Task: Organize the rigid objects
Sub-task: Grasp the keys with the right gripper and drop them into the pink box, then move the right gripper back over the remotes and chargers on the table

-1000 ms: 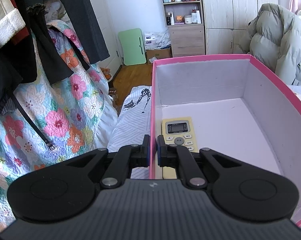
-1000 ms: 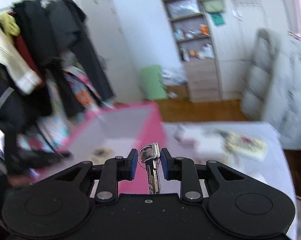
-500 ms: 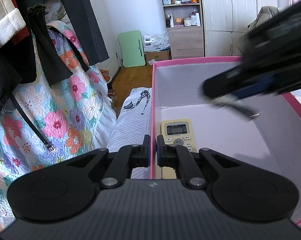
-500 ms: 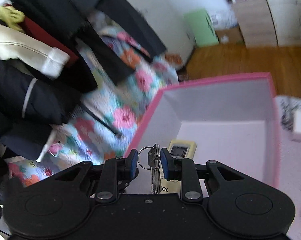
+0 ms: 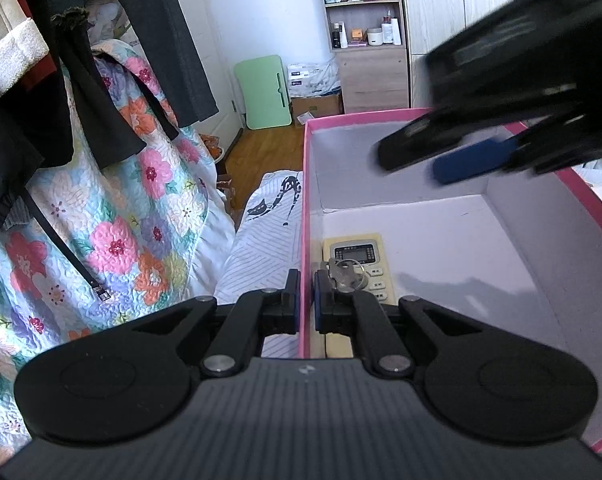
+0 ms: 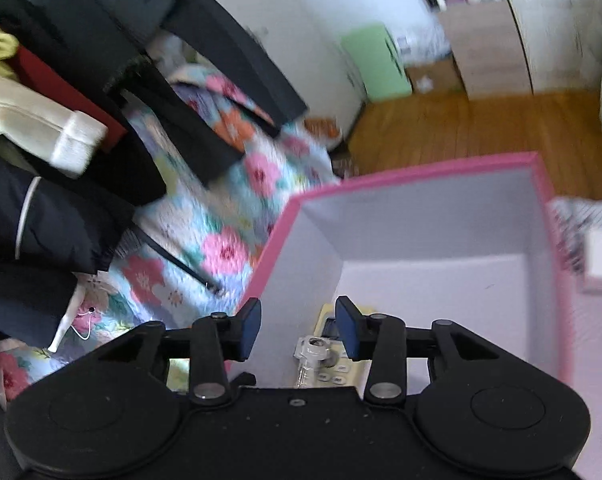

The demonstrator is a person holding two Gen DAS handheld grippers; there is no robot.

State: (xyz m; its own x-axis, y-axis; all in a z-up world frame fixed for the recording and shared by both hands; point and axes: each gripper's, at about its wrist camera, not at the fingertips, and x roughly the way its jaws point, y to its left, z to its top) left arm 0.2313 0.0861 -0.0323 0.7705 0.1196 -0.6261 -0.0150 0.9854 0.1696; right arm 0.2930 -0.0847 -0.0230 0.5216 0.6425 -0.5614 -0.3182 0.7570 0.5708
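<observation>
A pink box (image 5: pixel 306 184) with a pale inside stands on the bed. My left gripper (image 5: pixel 306 304) is shut on the box's left wall near its front corner. A cream remote control (image 5: pixel 361 256) lies inside at the front left, and a bunch of silver keys (image 5: pixel 343 274) lies on top of it. My right gripper (image 6: pixel 297 326) is open above the box, over the keys (image 6: pixel 315 350) and the remote (image 6: pixel 347 372). It shows blurred in the left wrist view (image 5: pixel 477 152), above the box.
Dark clothes (image 5: pixel 81 60) hang at the left over a flowered quilt (image 5: pixel 113 240). A green folding table (image 5: pixel 267 94), a shelf unit (image 5: pixel 365 40) and wardrobe doors stand at the far wall. White flat items (image 6: pixel 601 260) lie right of the box.
My right gripper has opened and let go of the keys, which now lie on the remote in the box. The left gripper has held still on the box wall.
</observation>
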